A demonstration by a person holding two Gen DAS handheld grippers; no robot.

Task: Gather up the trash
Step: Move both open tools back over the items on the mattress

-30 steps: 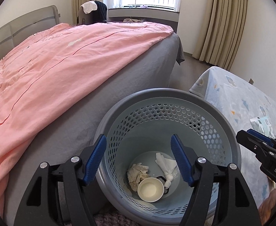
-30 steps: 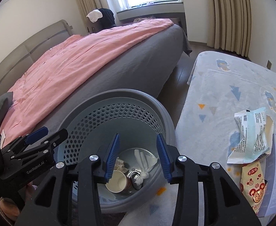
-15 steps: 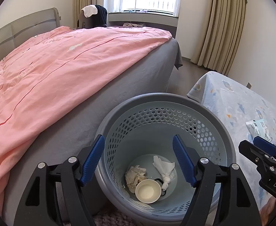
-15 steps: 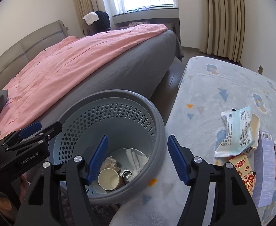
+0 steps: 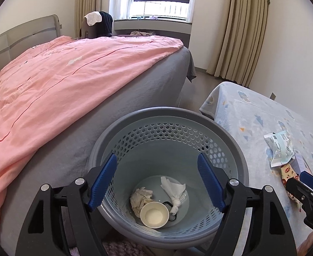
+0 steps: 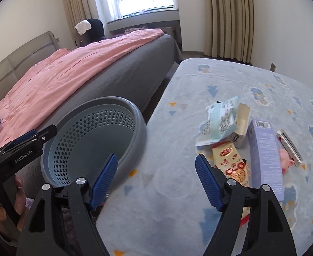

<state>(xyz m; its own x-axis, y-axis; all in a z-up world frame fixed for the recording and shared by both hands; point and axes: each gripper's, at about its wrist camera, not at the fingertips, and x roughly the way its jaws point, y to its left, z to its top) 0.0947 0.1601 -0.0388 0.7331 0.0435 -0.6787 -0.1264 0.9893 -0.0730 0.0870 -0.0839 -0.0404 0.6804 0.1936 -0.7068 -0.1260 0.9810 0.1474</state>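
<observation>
trash half collected, judging by the layout. on the right gripper [image 6: 155,160]: blue ribbed fingers [image 6: 102,181] spread wide, nothing between them, jaws just opened further. no longer poised over the basket mouth as a moment ago; swung across to hang above the pale blue fleece blanket with small animal and triangle prints [image 6: 199,81]. just beyond the right-hand finger: a red-and-cream printed snack packet [image 6: 231,162], partly tucked under a tall lilac cardboard box with a barcode [image 6: 265,157]. a little further out, a crumpled white-and-aqua plastic wrapper [image 6: 218,121] lying over a small white carton [image 6: 242,123]. none of it touched yet.

on the left gripper [image 5: 156,157]: fingers likewise apart and empty, jaws opened a touch more, poised as before over the round grey perforated plastic basket [image 5: 167,112]. at the bottom of that basket: a white paper cup [image 5: 154,214], a beige crumpled tissue [image 5: 140,198], a knotted white tissue [image 5: 173,192]. beside the basket, a bed under a pink cover [image 5: 60,85].

reads as a drop-off finished and the next fetch begun: empty wide jaws heading for the pile on the blanket. most likely next grab the snack packet, nearest the fingers; may drag the lilac box along if pinched carelessly.
</observation>
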